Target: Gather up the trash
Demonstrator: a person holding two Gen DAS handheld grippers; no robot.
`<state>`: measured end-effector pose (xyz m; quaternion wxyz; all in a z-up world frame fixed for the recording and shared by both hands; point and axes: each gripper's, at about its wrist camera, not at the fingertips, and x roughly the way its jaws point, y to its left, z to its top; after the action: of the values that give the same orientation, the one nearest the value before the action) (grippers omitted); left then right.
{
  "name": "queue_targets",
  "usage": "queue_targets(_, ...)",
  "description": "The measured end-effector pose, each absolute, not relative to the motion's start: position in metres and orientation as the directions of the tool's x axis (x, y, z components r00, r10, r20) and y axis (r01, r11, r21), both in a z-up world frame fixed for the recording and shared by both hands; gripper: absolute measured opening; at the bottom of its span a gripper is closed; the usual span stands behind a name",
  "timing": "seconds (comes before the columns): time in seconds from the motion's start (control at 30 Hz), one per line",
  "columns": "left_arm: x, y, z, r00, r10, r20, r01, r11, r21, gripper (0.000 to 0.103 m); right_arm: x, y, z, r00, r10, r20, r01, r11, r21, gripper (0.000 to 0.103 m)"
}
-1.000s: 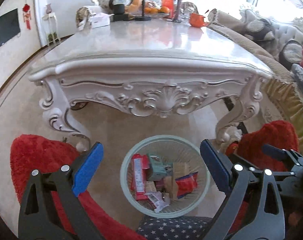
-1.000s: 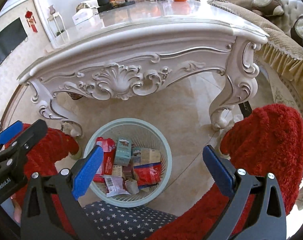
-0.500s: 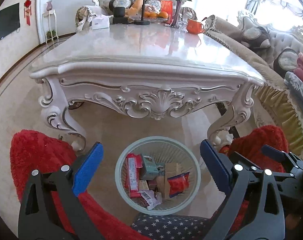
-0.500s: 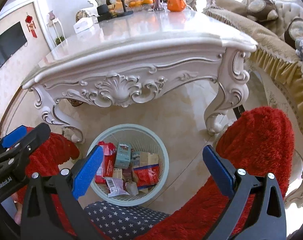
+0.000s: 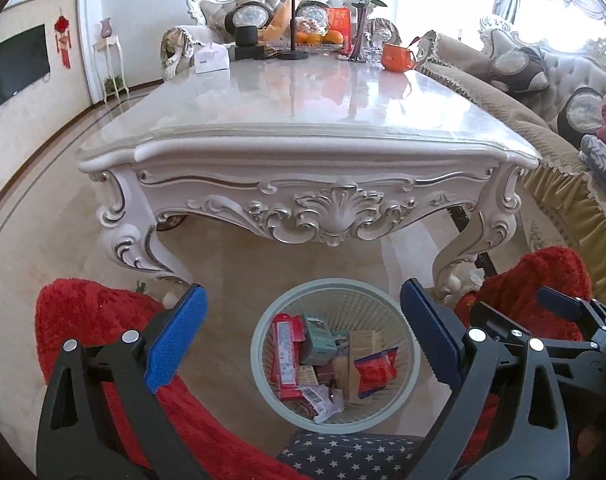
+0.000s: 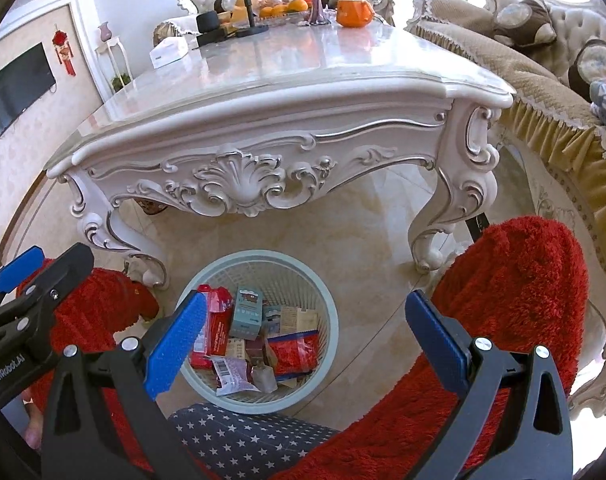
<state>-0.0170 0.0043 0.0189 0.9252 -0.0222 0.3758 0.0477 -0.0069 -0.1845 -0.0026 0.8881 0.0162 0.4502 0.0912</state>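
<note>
Below the carved front edge of a white marble-topped coffee table, both hand-held tools hang over a round pale-green wastebasket on the tiled floor. The left gripper has its blue pads spread wide and holds nothing; the right gripper is likewise spread wide and empty, the basket sitting toward its left pad.

Collected trash already fills the basket's bottom: a long red wrapper against the left wall, a small teal carton toward the far wall, a red snack bag at right, a barcoded wrapper near the front rim. These look light; the wrappers are thin, crinkly and slippery, the carton stiff but easily crushed. Pinching a wrapper by a flat end, or the carton across two opposite faces, seems the surest hold.

No loose litter shows on the near half of the tabletop. At its far edge stand an orange mug, a white tissue box and a fruit dish, though glare there makes small scraps hard to rule out. Red plush fabric flanks the basket on either side.
</note>
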Motion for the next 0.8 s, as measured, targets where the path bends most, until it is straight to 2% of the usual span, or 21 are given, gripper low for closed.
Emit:
queue_targets(0.17, -0.0166, 0.0041, 0.0182, 0.710, 0.099, -0.697, -0.116, 0.993, 0.023, 0.094, -0.0071, -0.1823, -0.0034, 0.574, 0.180, -0.799, -0.151, 0.982, 0.113, 0.095)
queue_targets(0.8, -0.0124, 0.0058, 0.0137, 0.701, 0.074, -0.709, -0.102, 0.995, 0.003, 0.094, -0.0054, -0.1803, -0.0063, 0.566, 0.178, -0.805, -0.163, 0.981, 0.102, 0.095)
